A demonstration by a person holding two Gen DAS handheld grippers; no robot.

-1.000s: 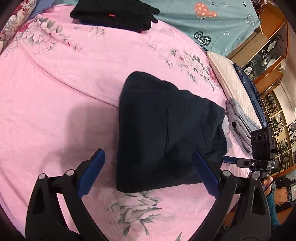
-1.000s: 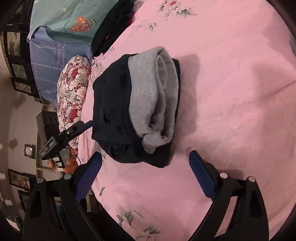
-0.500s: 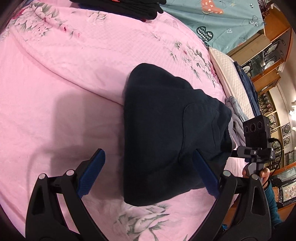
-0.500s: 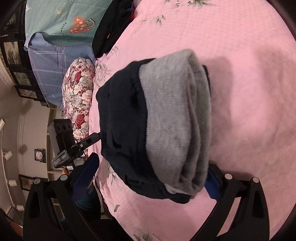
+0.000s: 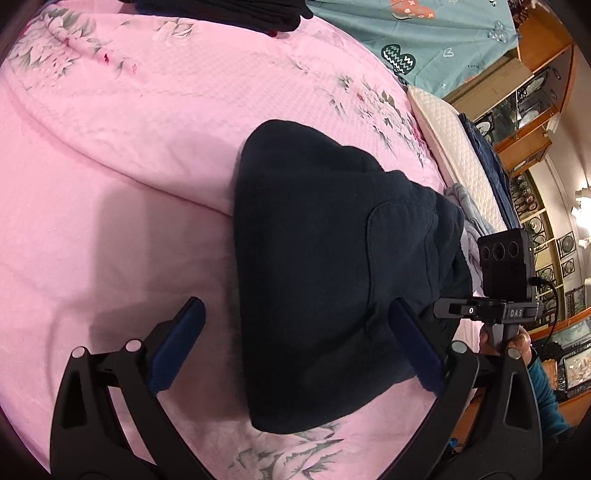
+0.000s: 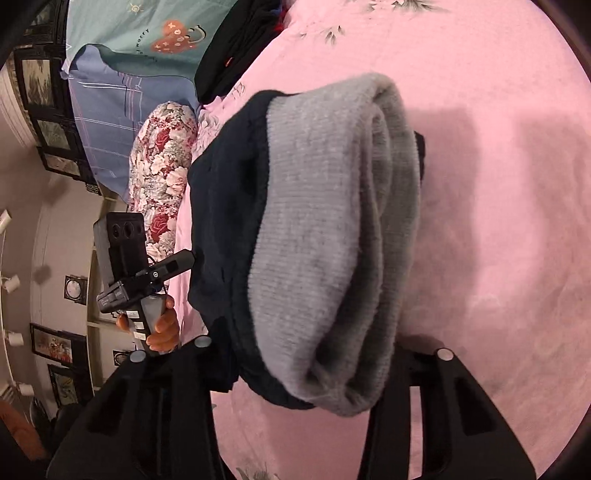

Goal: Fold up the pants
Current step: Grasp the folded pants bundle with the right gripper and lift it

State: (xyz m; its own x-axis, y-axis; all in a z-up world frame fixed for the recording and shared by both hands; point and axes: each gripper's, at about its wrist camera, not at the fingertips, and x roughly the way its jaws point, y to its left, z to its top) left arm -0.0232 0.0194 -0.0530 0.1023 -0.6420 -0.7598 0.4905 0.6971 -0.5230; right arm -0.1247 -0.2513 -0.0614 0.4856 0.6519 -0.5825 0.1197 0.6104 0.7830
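The folded dark navy fleece pants [image 5: 317,280] lie on the pink floral bedspread [image 5: 129,147] as a compact bundle. In the left wrist view its long axis runs from the near edge of the bed away toward the bed's middle, narrowing to a rounded end at the far side. Seen from the right wrist, the bundle [image 6: 229,229] shows its pale grey fleece lining [image 6: 332,240], rolled in thick layers along the side facing that camera, with the navy outer cloth beyond it.

The left tongs [image 5: 295,350] are held low over the bedspread, spread wide, with blue pads [image 5: 177,350]; the left pad sits clear of the cloth on bare bedspread, and the right pad overlaps the bundle's near right edge. Whether it touches cannot be told. The right tongs [image 6: 295,354] come at the bundle from the lining side, pushed in so close that the fingertips are hidden behind the roll; the jaws straddle it widely, and I cannot tell whether they press it.

Each camera sees the other device, held upright by a hand [image 6: 162,325] at the bed's edge. A stack of black folded clothes [image 5: 229,11] lies at the far side of the bed.
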